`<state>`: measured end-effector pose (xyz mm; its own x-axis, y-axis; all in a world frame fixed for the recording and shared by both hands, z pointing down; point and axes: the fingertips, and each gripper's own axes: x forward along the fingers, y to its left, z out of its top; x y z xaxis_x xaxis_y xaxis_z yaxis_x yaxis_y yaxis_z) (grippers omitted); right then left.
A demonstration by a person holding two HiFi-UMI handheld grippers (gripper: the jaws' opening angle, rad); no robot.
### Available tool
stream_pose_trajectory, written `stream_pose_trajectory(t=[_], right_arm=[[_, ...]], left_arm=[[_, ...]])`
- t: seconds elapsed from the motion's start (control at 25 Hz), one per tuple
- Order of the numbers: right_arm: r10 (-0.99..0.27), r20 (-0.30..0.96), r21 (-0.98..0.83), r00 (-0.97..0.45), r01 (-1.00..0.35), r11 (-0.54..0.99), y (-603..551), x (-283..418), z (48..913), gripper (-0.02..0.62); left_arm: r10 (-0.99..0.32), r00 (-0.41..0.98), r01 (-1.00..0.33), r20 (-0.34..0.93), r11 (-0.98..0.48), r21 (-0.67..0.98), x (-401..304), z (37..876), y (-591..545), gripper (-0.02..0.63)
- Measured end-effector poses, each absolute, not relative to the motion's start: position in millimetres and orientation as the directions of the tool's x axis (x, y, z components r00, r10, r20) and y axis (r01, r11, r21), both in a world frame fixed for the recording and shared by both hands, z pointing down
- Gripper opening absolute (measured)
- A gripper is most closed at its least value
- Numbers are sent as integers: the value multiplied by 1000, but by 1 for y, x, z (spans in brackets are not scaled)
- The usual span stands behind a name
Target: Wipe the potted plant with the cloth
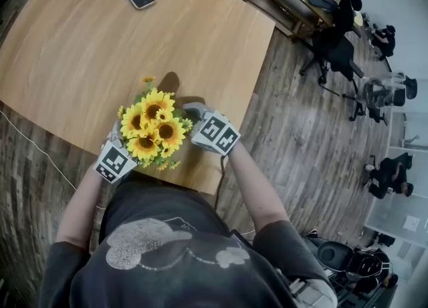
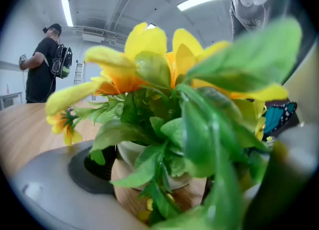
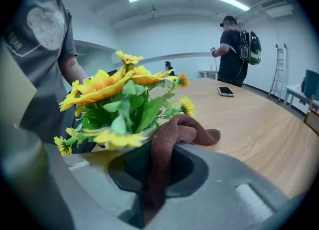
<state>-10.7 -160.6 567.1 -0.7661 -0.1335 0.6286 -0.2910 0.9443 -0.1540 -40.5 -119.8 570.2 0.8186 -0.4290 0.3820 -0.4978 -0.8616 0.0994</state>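
Steady the potted plant (image 1: pixel 152 126), at the near edge of the counter (image 1: pixel 80 53), with the left gripper (image 1: pixel 117 153). Draw the cloth (image 3: pixel 169 144) lightly along the leaves, sparing the petals. Left fingers (image 2: pixel 50 184) spread either side of the pot, apparently bearing on it; right-hand contact hidden by foliage. Right gripper (image 1: pixel 197 116), just right of the plant: fingers clamped on the cloth, bunched end beside the flowers.

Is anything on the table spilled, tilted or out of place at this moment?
Nothing stands out. The potted plant stands upright near the table's front edge, the brown cloth is clamped in the right tool, and nothing is spilled.
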Motion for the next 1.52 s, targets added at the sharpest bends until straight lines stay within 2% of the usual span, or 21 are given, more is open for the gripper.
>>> stream_pose_trajectory(t=[0.72, 0.88, 1.12, 1.32, 1.52], right_arm=[[-263, 595, -264, -760, -493, 829, -66, 12, 569, 49], [-368, 571, -268, -734, -590, 762, -66, 20, 566, 49], [-608, 502, -303, -615, -784, 542, -70, 70, 549, 51], [-662, 484, -285, -573, -818, 500, -64, 84, 541, 51], [-661, 440, -300, -608, -793, 530, -62, 81, 535, 49]], left_arm=[[-497, 789, -571, 362, -811, 131, -37, 566, -125, 575], [-557, 749, -627, 360, -771, 112, -49, 567, -124, 584], [-600, 722, -673, 344, -724, 151, -69, 568, -110, 584], [-628, 703, -699, 334, -698, 158, -84, 566, -92, 583], [-691, 642, -758, 331, -636, 143, -96, 558, -76, 583]])
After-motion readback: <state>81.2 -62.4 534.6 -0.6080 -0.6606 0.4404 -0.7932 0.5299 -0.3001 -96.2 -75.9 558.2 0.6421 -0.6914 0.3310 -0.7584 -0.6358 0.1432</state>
